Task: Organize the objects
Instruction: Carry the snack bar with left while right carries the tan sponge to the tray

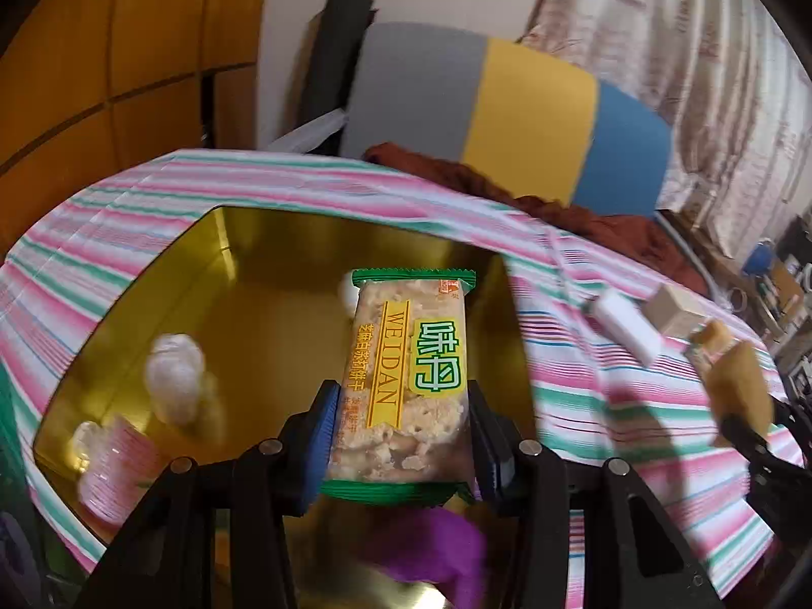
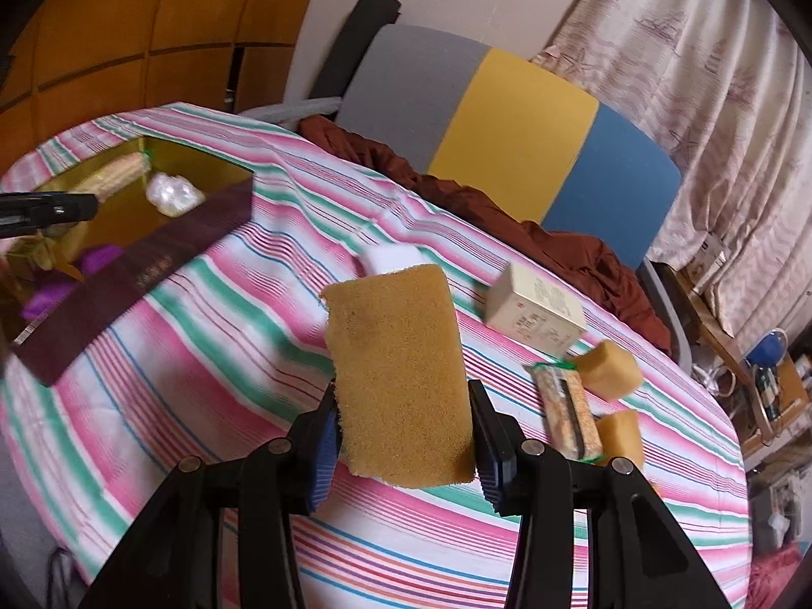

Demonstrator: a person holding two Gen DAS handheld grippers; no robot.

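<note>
Between claw pads, "WEIDAN" cracker packet (image 1: 406, 380)

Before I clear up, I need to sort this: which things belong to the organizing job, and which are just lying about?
Job:
left tongs gripping biscuit packet
right tongs gripping sponge
gold-lined box
carton

Lying about:
chair
brown cloth
curtain

I see a pink, green and white striped tablecloth (image 2: 213, 335), a gold-lined maroon box (image 2: 152, 248) at ten o'clock, a green-edged biscuit packet (image 1: 406, 380), and a mustard-yellow sponge (image 2: 401, 380)
</note>
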